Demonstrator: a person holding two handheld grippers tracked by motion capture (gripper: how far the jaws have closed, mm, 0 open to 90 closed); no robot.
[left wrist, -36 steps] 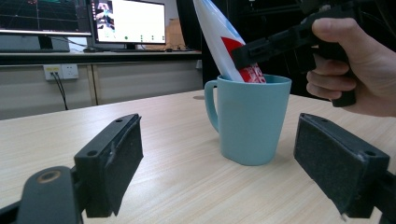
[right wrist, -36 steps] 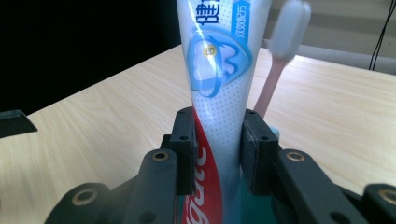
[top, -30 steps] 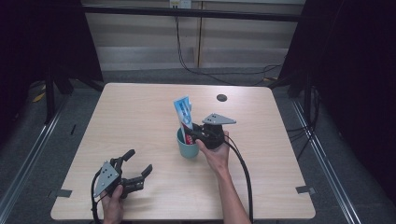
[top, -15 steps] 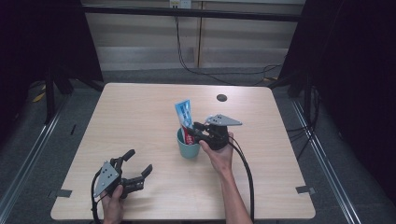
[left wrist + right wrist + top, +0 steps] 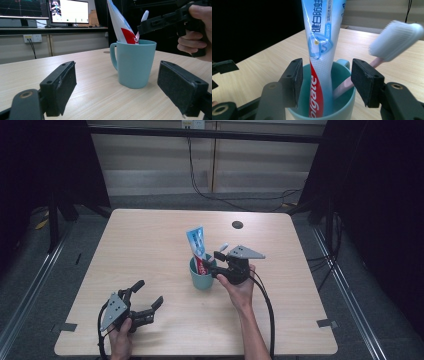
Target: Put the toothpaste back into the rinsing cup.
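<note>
holding my right hand-held gripper over the teal mug - its jaws just opened, released around the toothpaste tube; left hand-held gripper rests released on the table.

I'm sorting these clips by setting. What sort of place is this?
Probably a lab or recording room, not a bathroom: a bare wooden table ringed by dark curtains, with computer monitors on a bench behind, though a mug holds toothpaste.
</note>
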